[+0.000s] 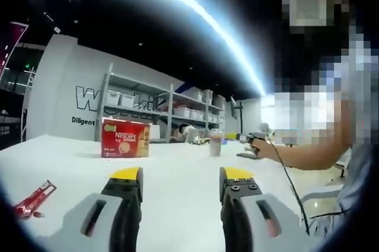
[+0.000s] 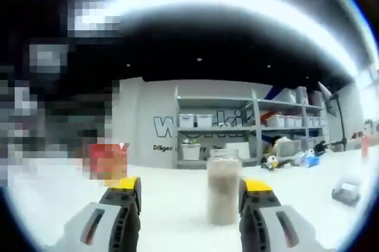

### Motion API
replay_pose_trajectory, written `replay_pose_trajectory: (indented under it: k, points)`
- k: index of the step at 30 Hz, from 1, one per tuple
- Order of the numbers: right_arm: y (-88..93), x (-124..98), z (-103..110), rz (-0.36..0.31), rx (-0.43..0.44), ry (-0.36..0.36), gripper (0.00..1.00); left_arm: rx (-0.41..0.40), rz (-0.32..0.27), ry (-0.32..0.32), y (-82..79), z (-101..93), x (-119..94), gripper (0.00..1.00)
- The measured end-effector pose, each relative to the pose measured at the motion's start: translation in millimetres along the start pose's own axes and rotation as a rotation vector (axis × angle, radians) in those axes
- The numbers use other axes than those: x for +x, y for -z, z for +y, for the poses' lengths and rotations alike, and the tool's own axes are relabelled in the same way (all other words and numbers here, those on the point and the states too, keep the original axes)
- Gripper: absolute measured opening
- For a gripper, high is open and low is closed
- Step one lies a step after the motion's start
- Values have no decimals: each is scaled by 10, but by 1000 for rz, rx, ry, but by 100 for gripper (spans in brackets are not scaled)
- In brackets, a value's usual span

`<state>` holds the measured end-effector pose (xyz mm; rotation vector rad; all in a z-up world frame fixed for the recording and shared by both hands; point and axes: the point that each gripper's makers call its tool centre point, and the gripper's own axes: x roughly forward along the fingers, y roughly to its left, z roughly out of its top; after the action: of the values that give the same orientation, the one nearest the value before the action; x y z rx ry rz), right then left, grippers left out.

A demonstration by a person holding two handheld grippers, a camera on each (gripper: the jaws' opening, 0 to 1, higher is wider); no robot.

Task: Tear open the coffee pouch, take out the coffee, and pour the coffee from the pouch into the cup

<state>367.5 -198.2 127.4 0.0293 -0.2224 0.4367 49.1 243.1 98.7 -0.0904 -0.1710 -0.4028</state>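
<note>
A red coffee stick pouch (image 1: 34, 198) lies flat on the white table (image 1: 177, 163) at the left, beside my left gripper (image 1: 180, 179), which is open with nothing between its jaws. Farther back stands a red Nescafe box (image 1: 124, 138), and to its right a clear cup (image 1: 216, 143). A person's hand (image 1: 269, 148) holds my right gripper (image 1: 251, 137) just right of that cup. In the right gripper view, the cup (image 2: 223, 190), with pale brown contents, stands in the gap of my open right gripper (image 2: 190, 188), nearer the right jaw and not gripped. The red box (image 2: 109, 160) is back left.
Metal shelving with white bins (image 1: 172, 107) lines the far wall behind the table. A small dark object (image 2: 349, 193) rests on the table to the right. A black cable (image 1: 290, 181) hangs from the person's hand across the table's right side.
</note>
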Motion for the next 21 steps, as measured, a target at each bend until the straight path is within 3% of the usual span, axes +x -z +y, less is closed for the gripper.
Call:
replay_pose_trajectory:
  k: [3, 7, 11, 15, 21]
  points:
    - [-71, -290, 283, -19, 37, -23, 67, -10, -9, -3, -14, 30, -13, 54]
    - [-37, -556, 706, 0, -29, -82, 67, 15, -22, -18, -34, 75, -27, 53]
    - [-108, -750, 958, -18, -40, -98, 66, 51, -20, -19, -29, 59, -28, 54]
    - [-180, -873, 1156, -47, 21, -117, 63, 84, -8, -5, -11, 11, -10, 55]
    - [-182, -944, 1428, -54, 23, -163, 62, 86, 9, -4, 12, -9, -8, 55]
